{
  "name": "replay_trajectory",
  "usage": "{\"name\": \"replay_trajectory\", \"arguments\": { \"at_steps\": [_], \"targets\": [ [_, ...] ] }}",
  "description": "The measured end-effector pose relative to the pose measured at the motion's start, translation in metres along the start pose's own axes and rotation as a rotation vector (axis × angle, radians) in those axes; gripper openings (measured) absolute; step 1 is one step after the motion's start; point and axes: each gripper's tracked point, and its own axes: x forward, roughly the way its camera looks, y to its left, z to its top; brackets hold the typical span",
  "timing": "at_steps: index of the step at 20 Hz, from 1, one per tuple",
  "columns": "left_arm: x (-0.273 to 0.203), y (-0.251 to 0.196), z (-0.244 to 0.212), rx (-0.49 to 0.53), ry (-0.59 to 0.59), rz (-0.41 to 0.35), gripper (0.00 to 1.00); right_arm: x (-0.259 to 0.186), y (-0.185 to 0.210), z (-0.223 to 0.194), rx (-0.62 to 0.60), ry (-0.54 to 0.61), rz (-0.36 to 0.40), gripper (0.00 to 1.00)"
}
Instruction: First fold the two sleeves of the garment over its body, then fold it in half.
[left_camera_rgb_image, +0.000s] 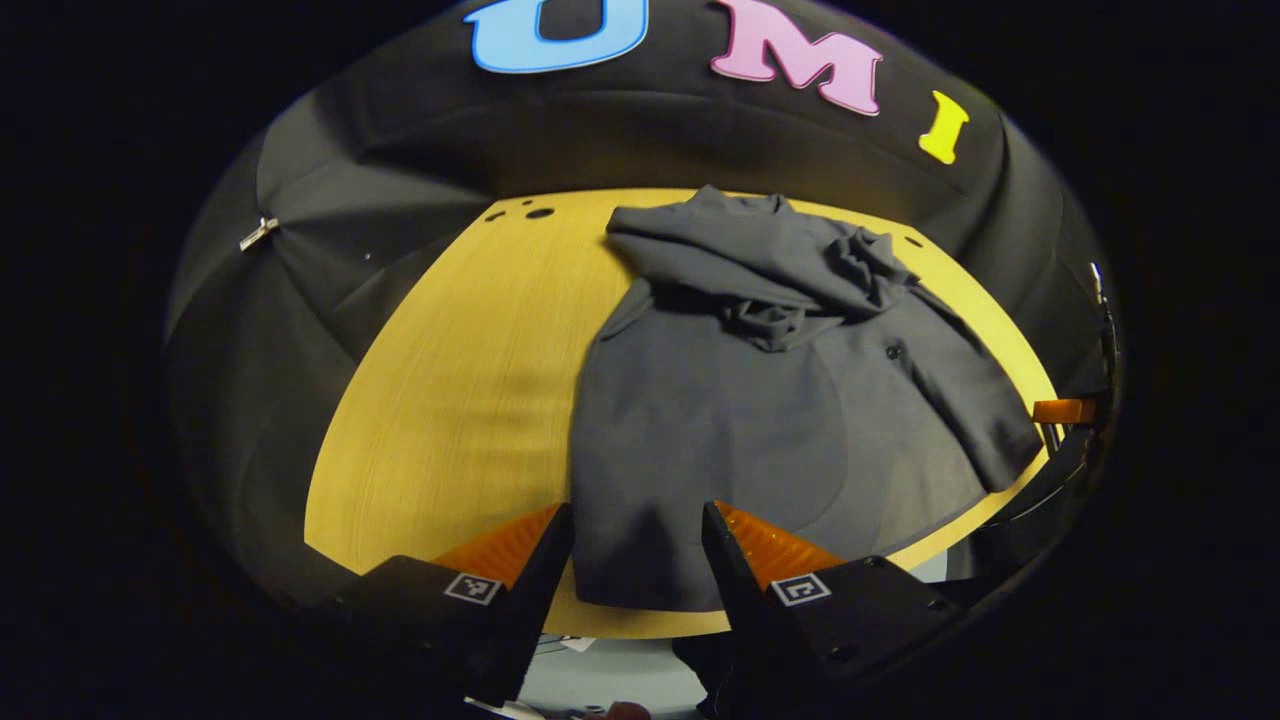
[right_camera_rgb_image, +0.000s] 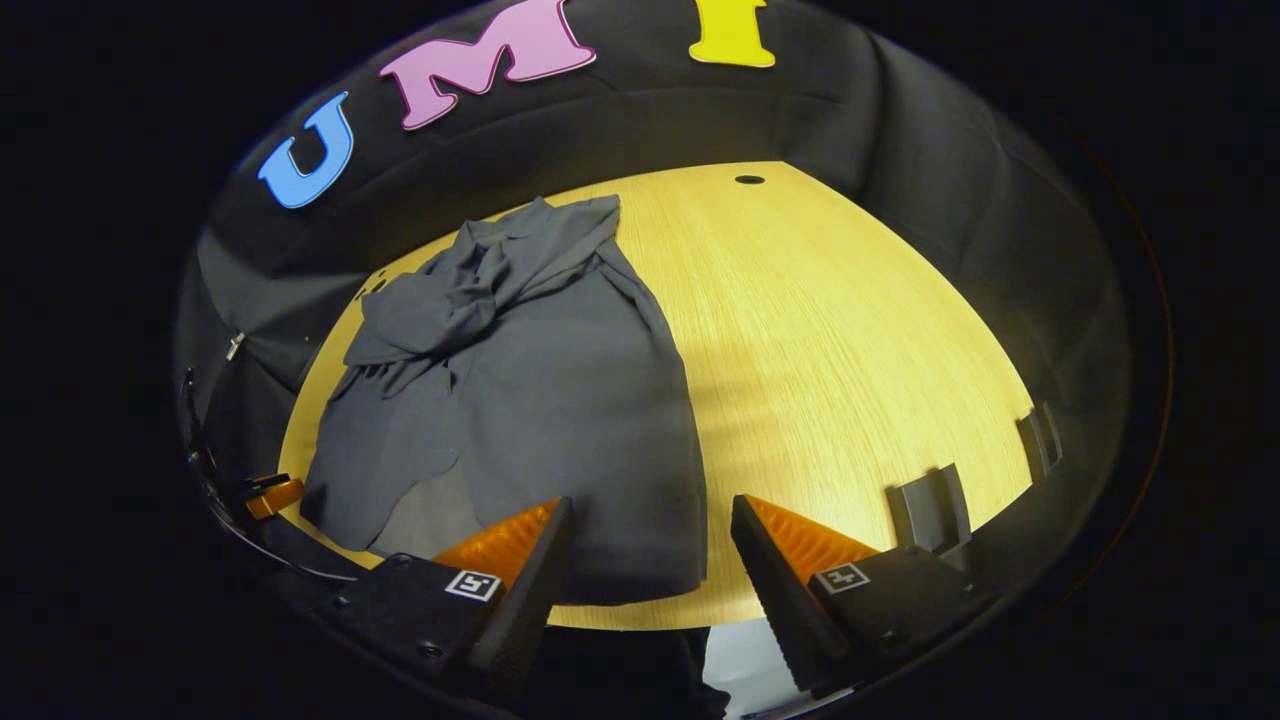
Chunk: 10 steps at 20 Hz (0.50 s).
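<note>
On the wooden table (left_camera_rgb_image: 450, 400) the dark garment (left_camera_rgb_image: 760, 440) is lying, sleeves bunched across its chest, hem nearest; both the left gripper (left_camera_rgb_image: 637, 555) and right gripper (right_camera_rgb_image: 650, 550) are being held spread and empty above that hem, whose two corners should be pinched evenly for the halving fold

The left tongs (left_camera_rgb_image: 637, 545) have two wedge-shaped fingers that taper forward from black blocky housings, each housing carrying a small square black-and-white coded marker on a white patch and a few round screw heads. The right tongs (right_camera_rgb_image: 650, 540) are built the same way, with ribbed inner faces on the fingers, a square marker on each black housing and small screws along the housing edges.
</note>
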Motion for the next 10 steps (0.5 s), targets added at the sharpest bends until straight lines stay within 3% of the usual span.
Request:
{"name": "replay_trajectory", "arguments": {
  "at_steps": [5,10],
  "targets": [
    [0.022,0.006,-0.019,-0.002,0.076,0.026,0.82,0.021,-0.004,-0.01,-0.027,0.049,-0.015,0.97],
    [0.028,-0.001,-0.014,-0.015,0.069,0.007,0.84,0.037,0.006,-0.017,-0.062,0.098,-0.004,0.97]
  ]
}}
